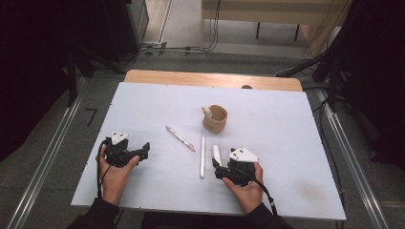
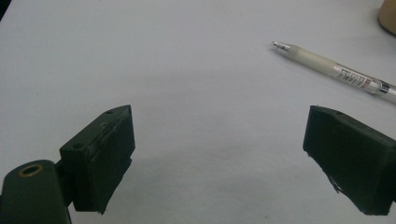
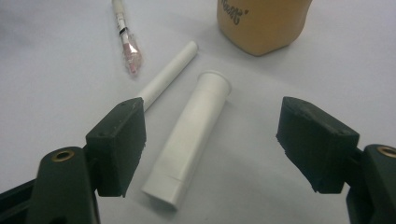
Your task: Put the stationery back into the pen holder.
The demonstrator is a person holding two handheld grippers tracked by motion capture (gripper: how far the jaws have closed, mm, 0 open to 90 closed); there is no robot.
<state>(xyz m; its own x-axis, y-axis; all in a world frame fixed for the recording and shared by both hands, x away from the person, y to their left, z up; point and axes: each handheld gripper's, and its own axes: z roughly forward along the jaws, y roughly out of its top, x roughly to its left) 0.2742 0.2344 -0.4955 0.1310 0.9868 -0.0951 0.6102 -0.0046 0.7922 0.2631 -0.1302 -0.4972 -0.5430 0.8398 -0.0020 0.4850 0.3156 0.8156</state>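
1. Lying flat on the pale blue-white table top (image 1: 143, 105), the short white plastic tube with a flared rim (image 3: 191, 135) sits between the jaws of the right gripper (image 3: 210, 144), which stand wide apart with neither pad touching it; in the high view the same tube (image 1: 216, 153) lies just ahead of that gripper (image 1: 220, 168).
2. Just beside the tube, toward the left jaw in the right gripper view, lies a long thin white stick (image 3: 169, 74), roughly parallel to the tube and apart from it; in the high view it (image 1: 202, 156) runs away from the person, to the left of the tube.
3. Farther out lies a translucent pen with a pinkish end and a printed label (image 1: 180, 138), set at a slant on the table, well apart from the stick's far end.
4. Beyond the tube's flared end stands an upright tan, rounded cup (image 1: 215, 119) with a small pale thing at its rim.
5. The left gripper (image 2: 219, 154) rests low over bare table at the left side, its jaws wide apart with nothing between them; the pen (image 2: 334, 71) lies ahead of its right-hand jaw, tip pointing left in that view.
6. A hand holds each gripper, the forearms in dark sleeves.
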